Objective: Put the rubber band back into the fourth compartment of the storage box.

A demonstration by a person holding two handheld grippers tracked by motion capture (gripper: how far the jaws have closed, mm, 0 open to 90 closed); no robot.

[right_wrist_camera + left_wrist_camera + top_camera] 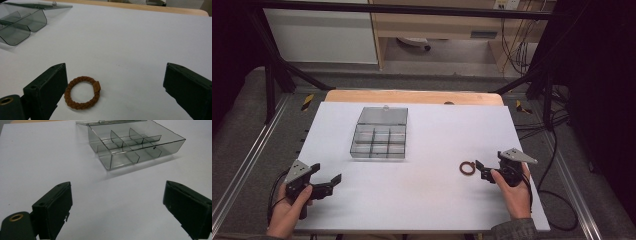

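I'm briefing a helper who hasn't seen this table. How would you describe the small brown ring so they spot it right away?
Start at the white table and look to the person's right, away from the clear divided box. The ring lies flat just ahead of the right gripper, between its open jaws in that gripper's view. It is the only brown, braided loop there, with a small blocky clasp on one side.

The clear divided box (17, 25) runs off the right gripper view's left edge.
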